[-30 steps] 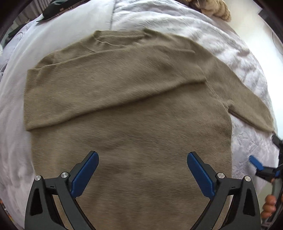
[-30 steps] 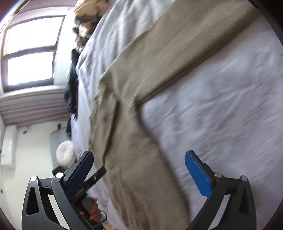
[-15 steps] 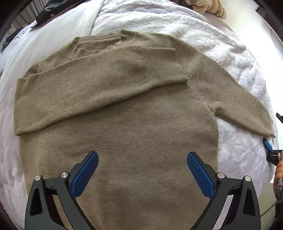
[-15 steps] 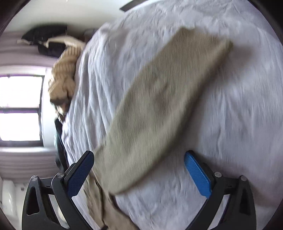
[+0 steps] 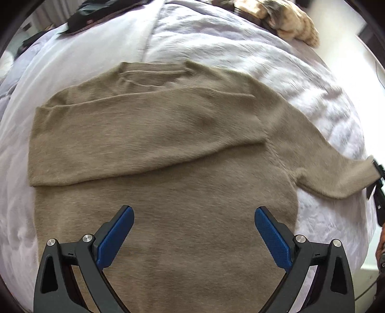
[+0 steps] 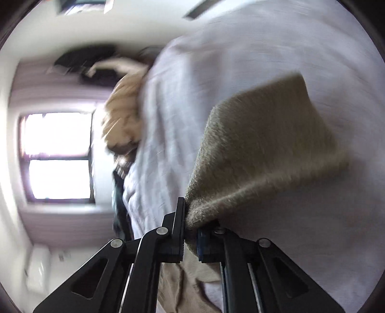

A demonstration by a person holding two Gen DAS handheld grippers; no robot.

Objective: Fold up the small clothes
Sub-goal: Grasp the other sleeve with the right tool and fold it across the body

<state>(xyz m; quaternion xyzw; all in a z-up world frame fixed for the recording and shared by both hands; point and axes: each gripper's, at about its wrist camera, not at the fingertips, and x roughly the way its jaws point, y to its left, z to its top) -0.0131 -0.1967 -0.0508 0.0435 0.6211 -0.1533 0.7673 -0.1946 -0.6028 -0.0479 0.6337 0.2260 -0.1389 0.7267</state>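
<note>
A tan knit sweater [image 5: 168, 187] lies flat on the white bed [image 5: 240, 41]. Its left sleeve [image 5: 134, 137] is folded across the chest. My left gripper [image 5: 193, 231] is open and empty above the sweater's lower body. The right sleeve [image 5: 336, 175] stretches to the right, where my right gripper [image 5: 377, 173] holds its cuff. In the right wrist view my right gripper [image 6: 191, 231] is shut on the sleeve cuff [image 6: 259, 163], which is lifted off the bed.
A beige knit garment [image 5: 293, 21] and dark clothes [image 5: 96, 12] lie at the far end of the bed. In the right wrist view a bright window [image 6: 57, 154] is at the left. The bed's right edge [image 5: 365, 240] is close to the sleeve.
My right gripper moved onto the right sleeve's end and closed on the cuff, lifting it. My left gripper stayed open over the sweater's body.
</note>
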